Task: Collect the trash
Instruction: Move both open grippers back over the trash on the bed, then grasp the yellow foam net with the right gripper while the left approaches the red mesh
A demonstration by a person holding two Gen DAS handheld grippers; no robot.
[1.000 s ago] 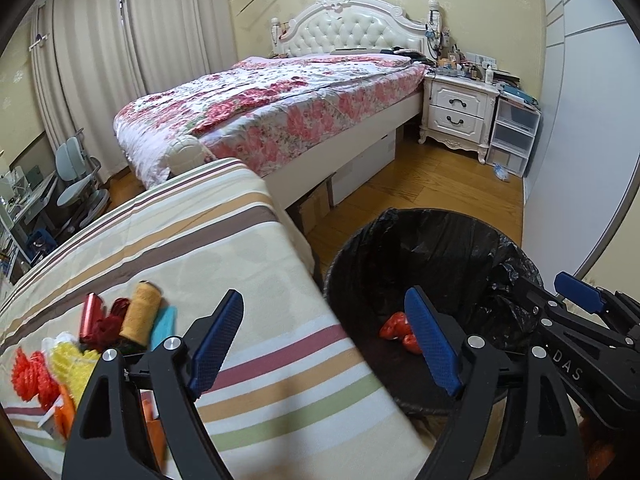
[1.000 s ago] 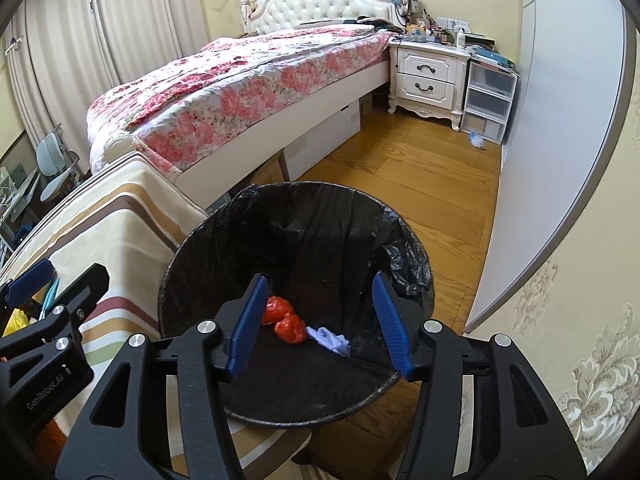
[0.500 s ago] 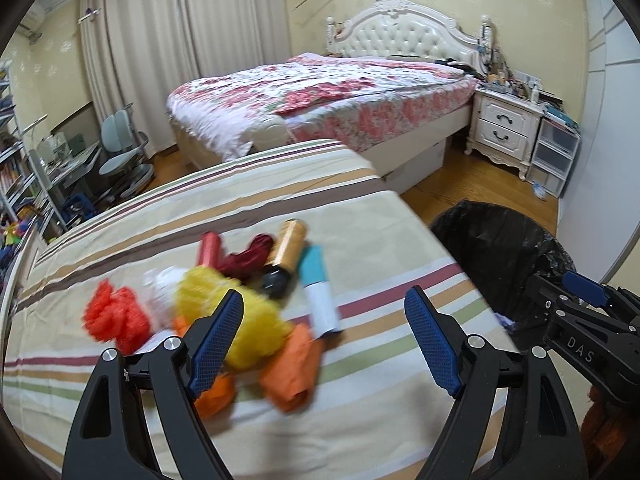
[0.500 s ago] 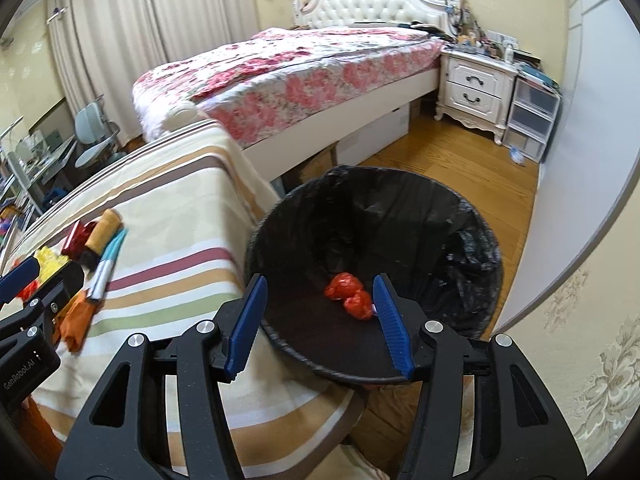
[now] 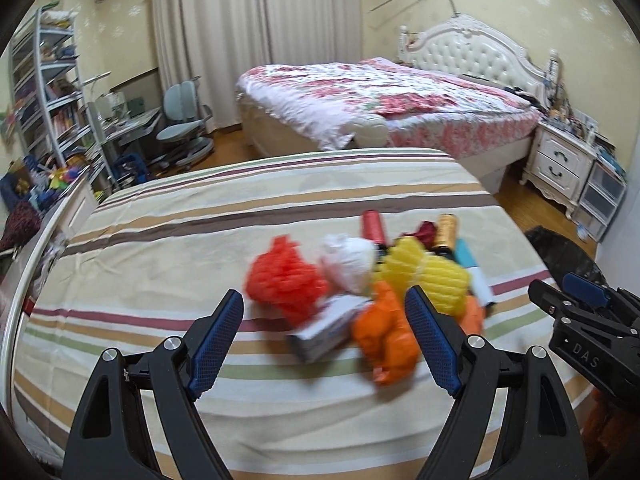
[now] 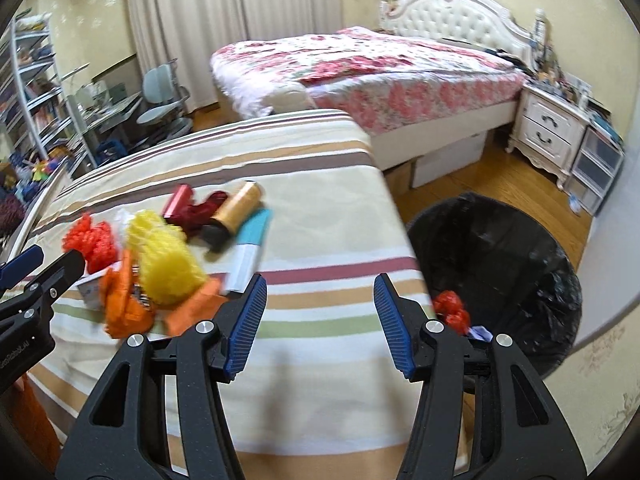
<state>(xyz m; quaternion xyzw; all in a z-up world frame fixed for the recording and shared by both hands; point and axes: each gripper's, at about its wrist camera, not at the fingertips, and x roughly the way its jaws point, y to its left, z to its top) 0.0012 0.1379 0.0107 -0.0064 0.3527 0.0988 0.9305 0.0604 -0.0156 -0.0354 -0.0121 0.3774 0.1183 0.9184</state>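
Trash heap (image 5: 372, 280) (red, yellow, orange, white, blurred), on striped cover (image 5: 200, 232), both tongs apart, empty.

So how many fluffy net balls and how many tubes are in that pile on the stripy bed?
Nets: 2 (red net, yellow net)
Tubes: 3 (red tube, gold tube, teal tube)
Total: 5

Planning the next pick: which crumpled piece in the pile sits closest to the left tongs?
The orange crumpled piece, just beside the left tongs' right finger; the red net and yellow net lie farther back.
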